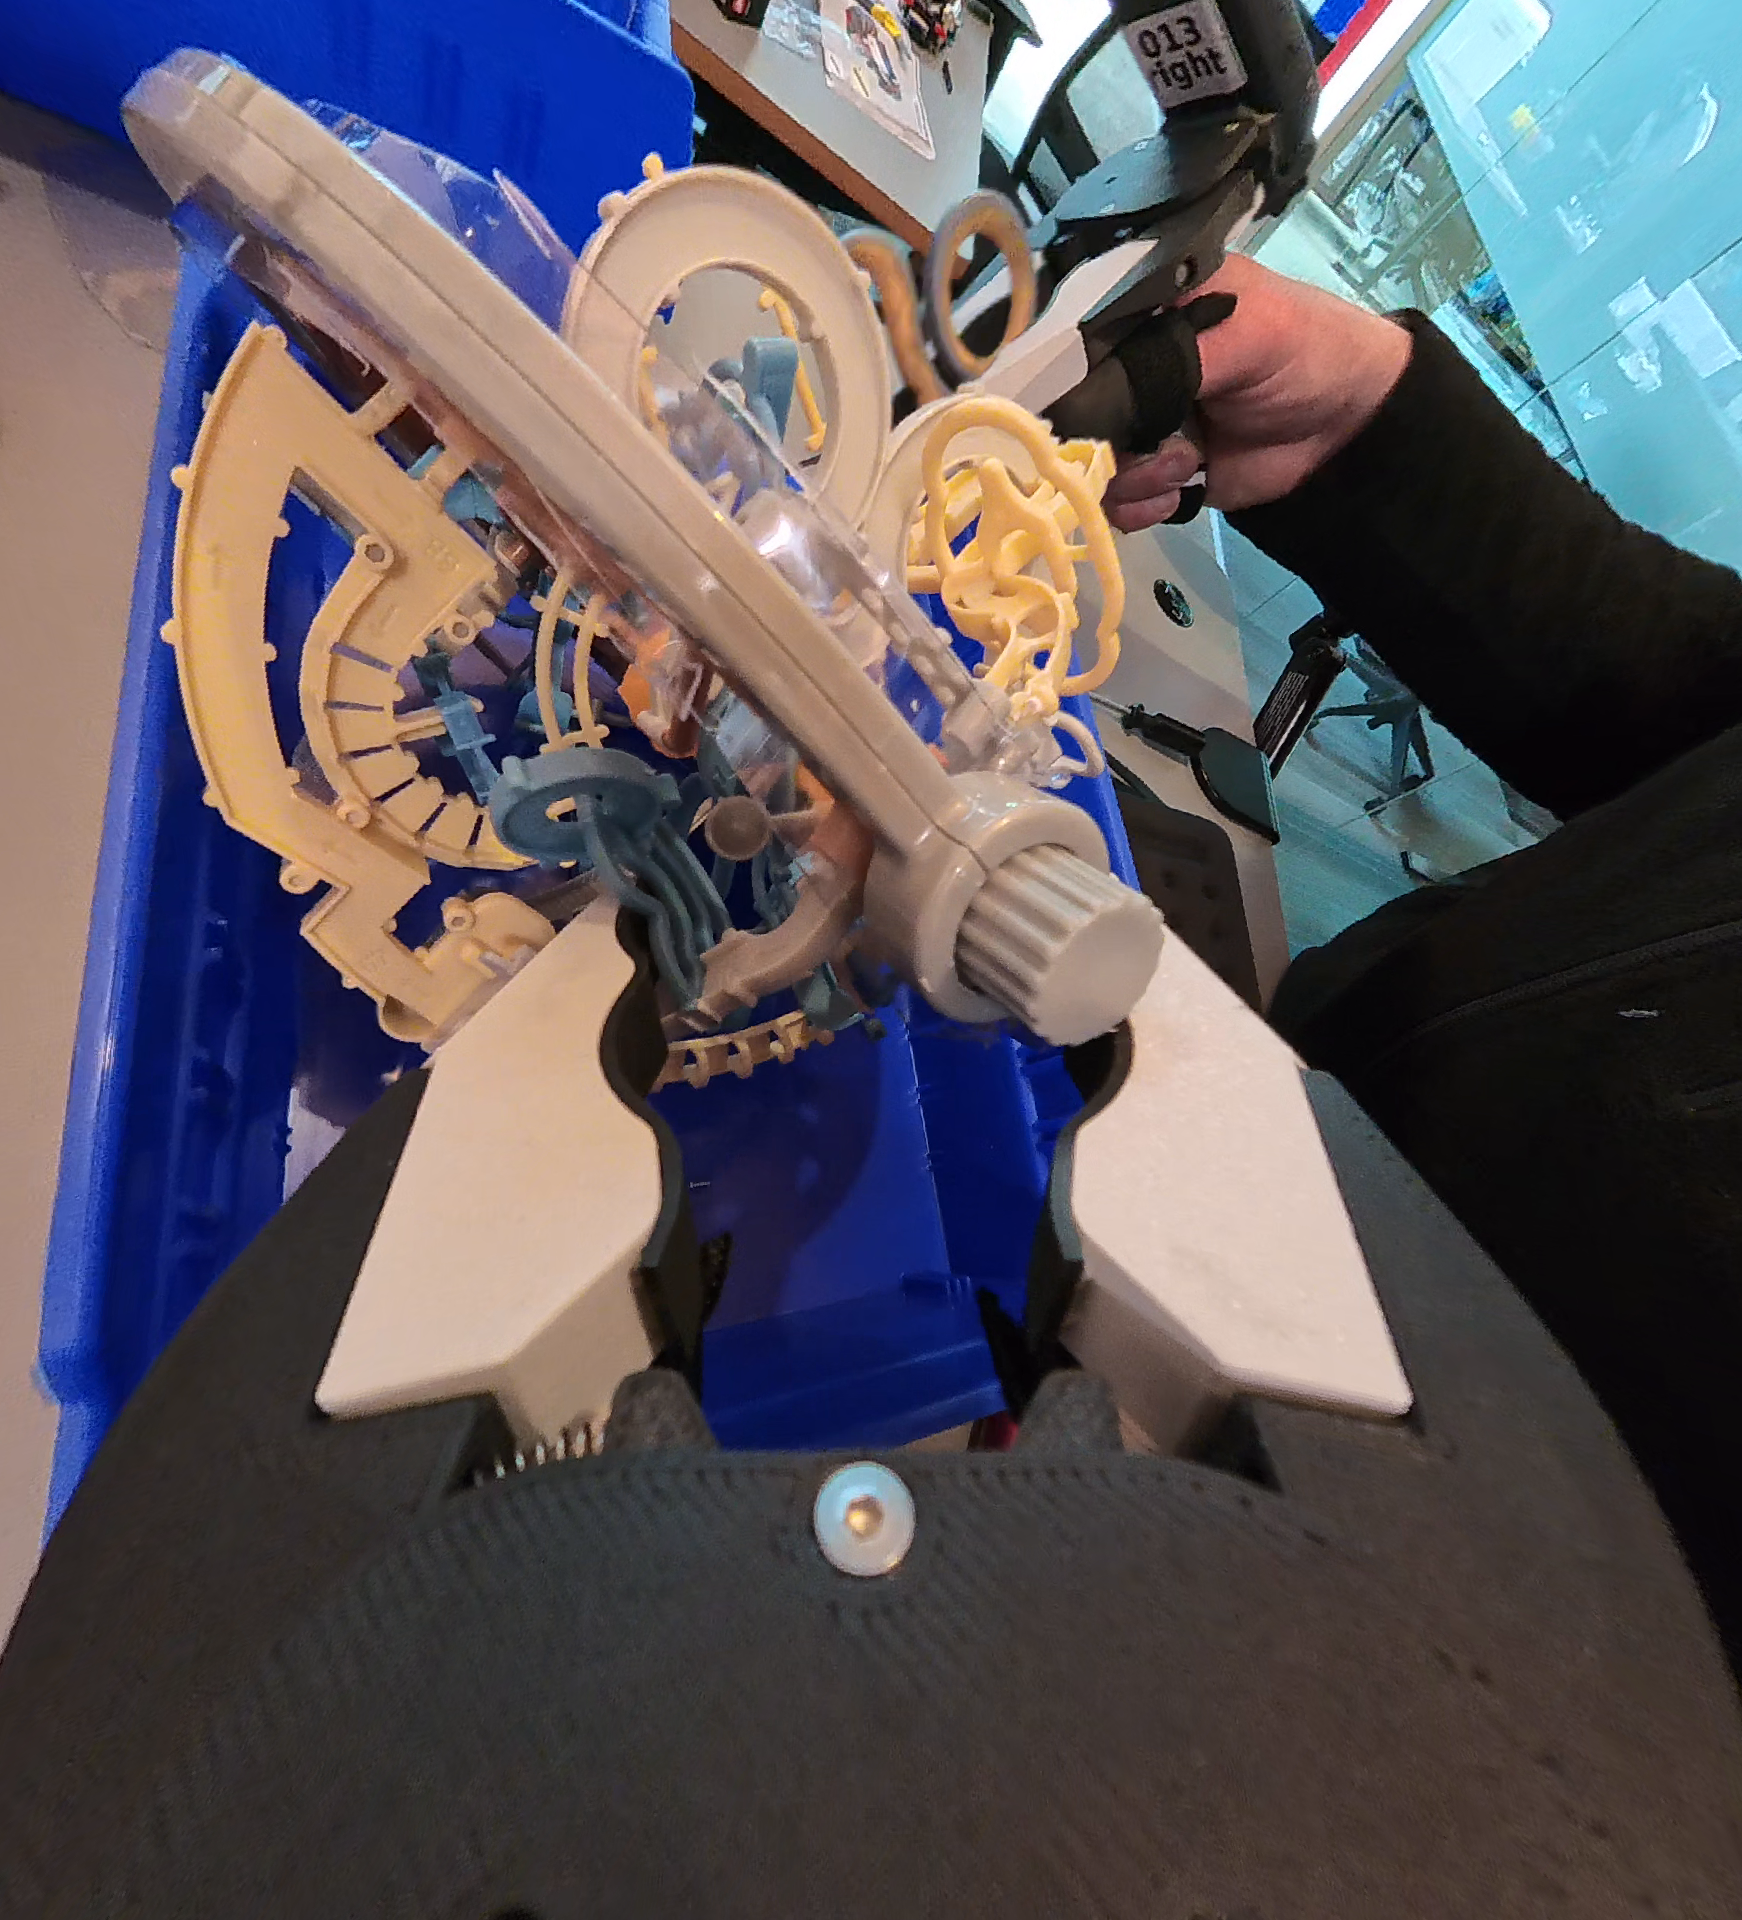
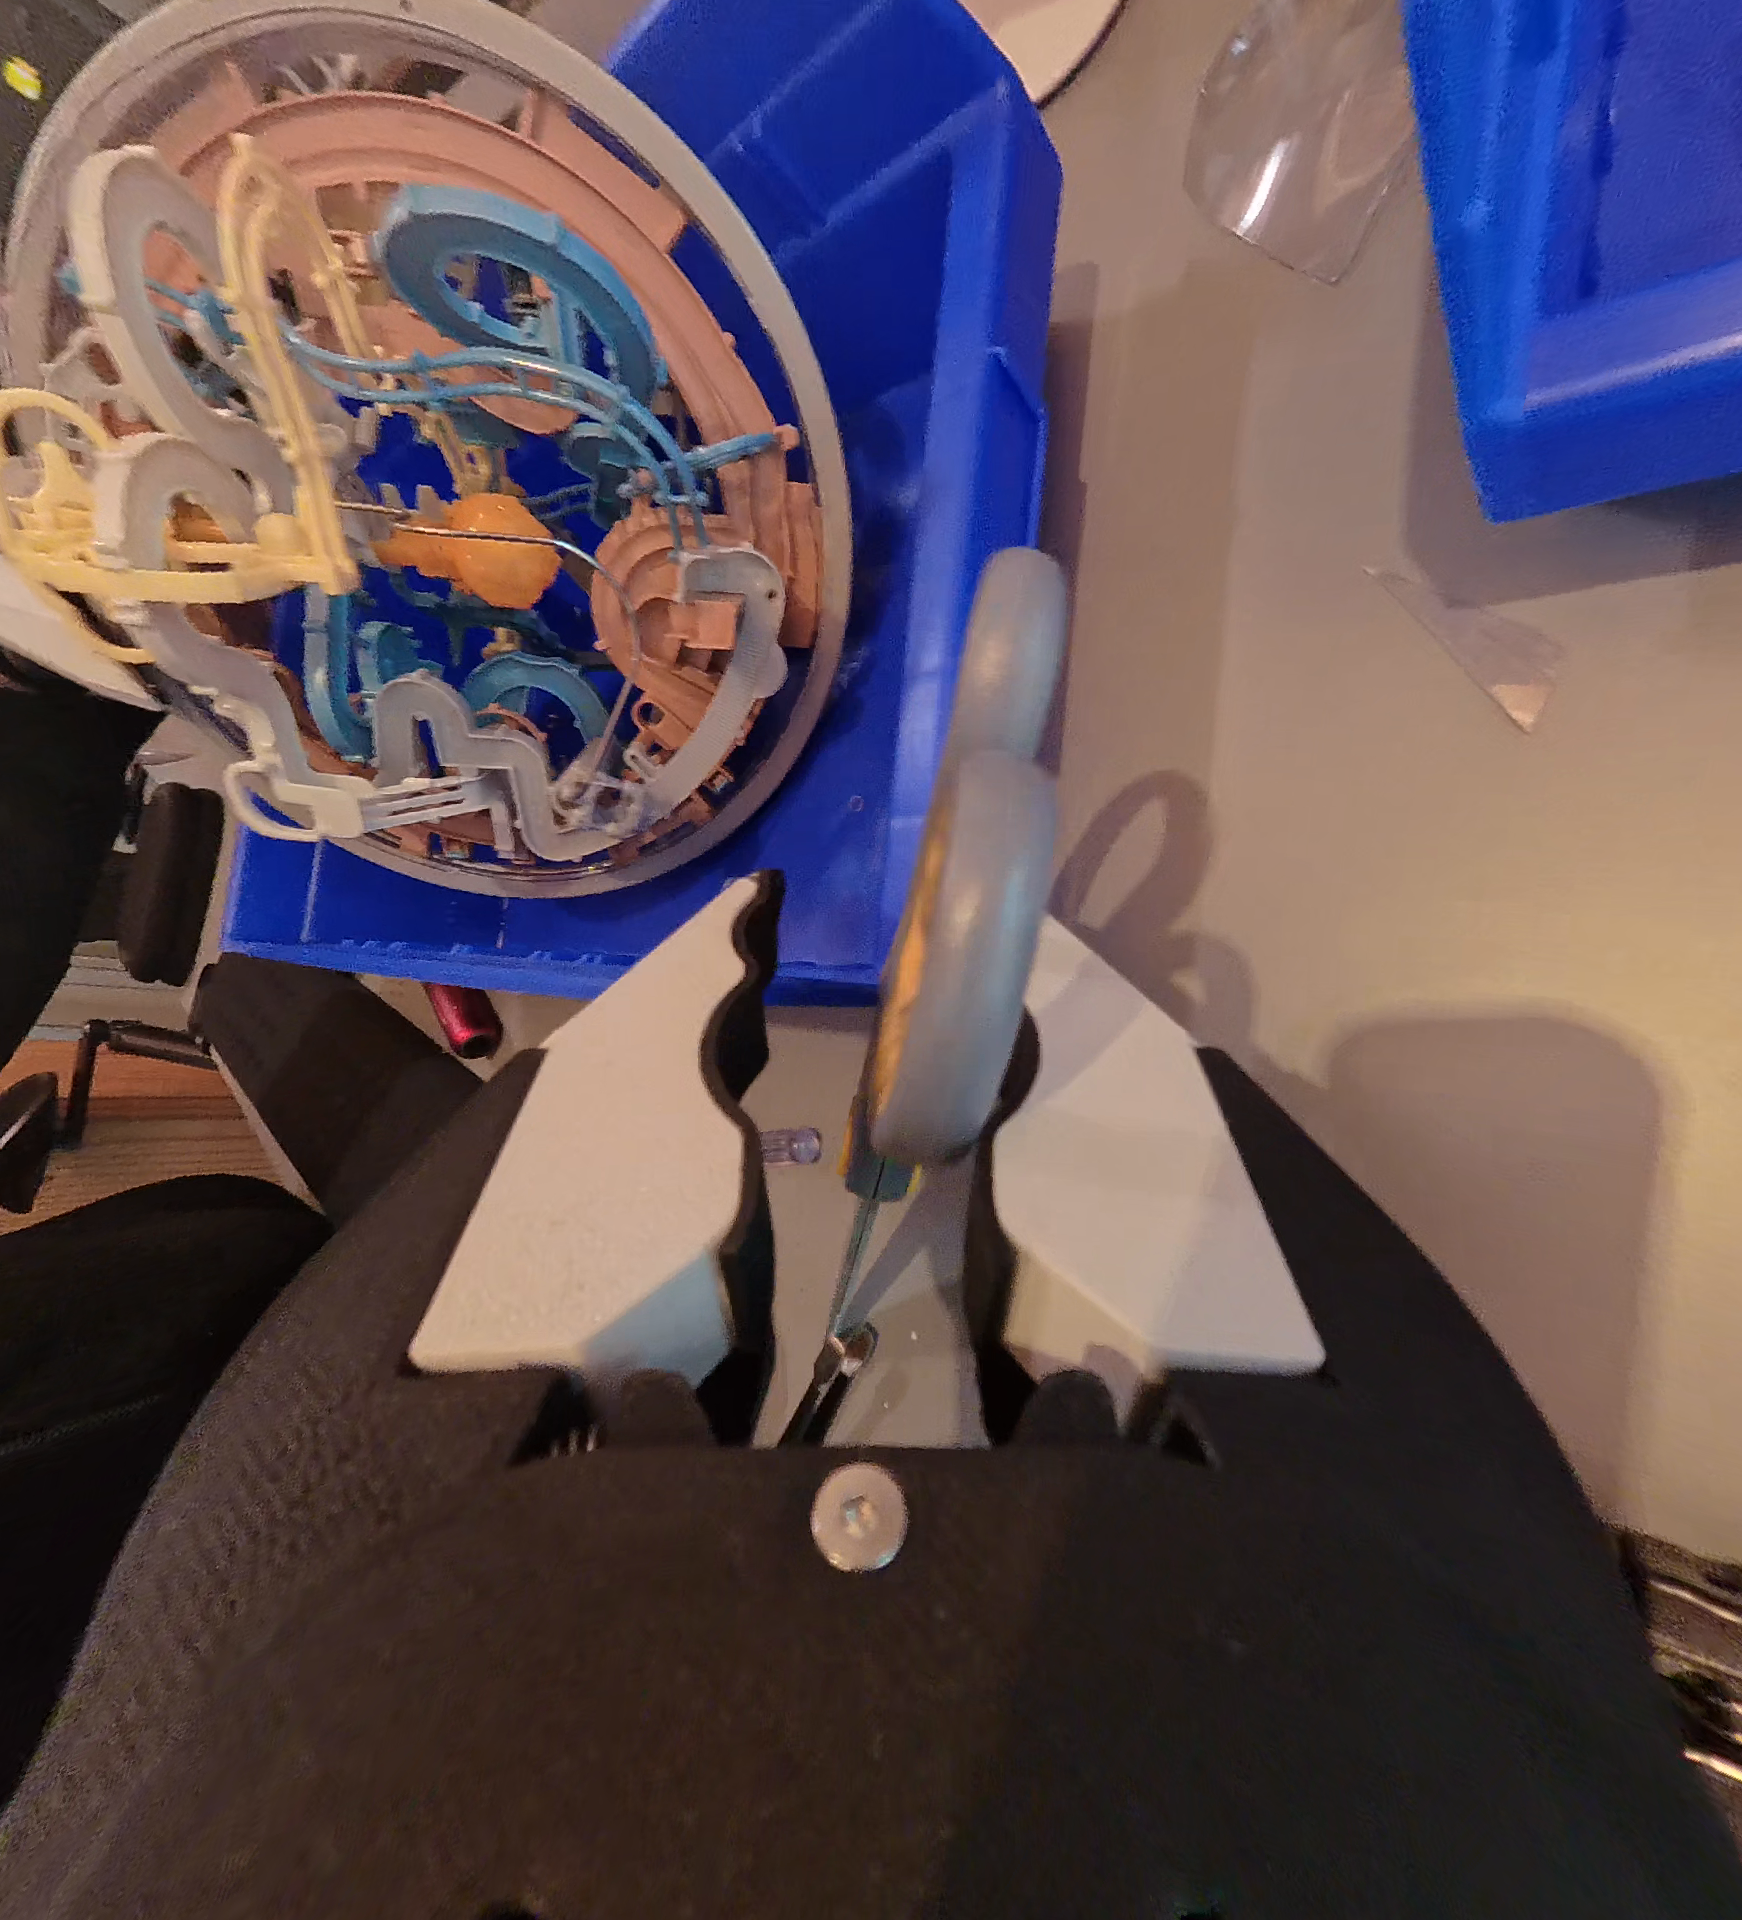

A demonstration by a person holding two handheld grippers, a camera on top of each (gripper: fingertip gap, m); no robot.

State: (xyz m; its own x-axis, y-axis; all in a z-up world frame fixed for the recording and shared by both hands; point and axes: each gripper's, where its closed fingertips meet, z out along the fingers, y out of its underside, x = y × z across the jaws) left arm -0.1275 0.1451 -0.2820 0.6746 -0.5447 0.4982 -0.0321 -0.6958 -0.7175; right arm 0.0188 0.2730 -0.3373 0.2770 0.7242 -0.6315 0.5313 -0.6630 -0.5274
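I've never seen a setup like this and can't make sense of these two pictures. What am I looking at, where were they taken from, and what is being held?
A person holds a hand-operated two-finger gripper in each hand; each carries a camera looking along its fingers. The left gripper appears to pinch the edge of a maze toy, a grey ring filled with coloured tracks, over a blue bin. Its grey knob touches one finger. The right gripper holds scissors with grey loop handles against one finger, jaws apart. Below lies a beige table with a second blue bin.

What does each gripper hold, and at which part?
Left gripper holds the maze ball by its ridged grey knob. Right gripper holds scissors by a handle ring.
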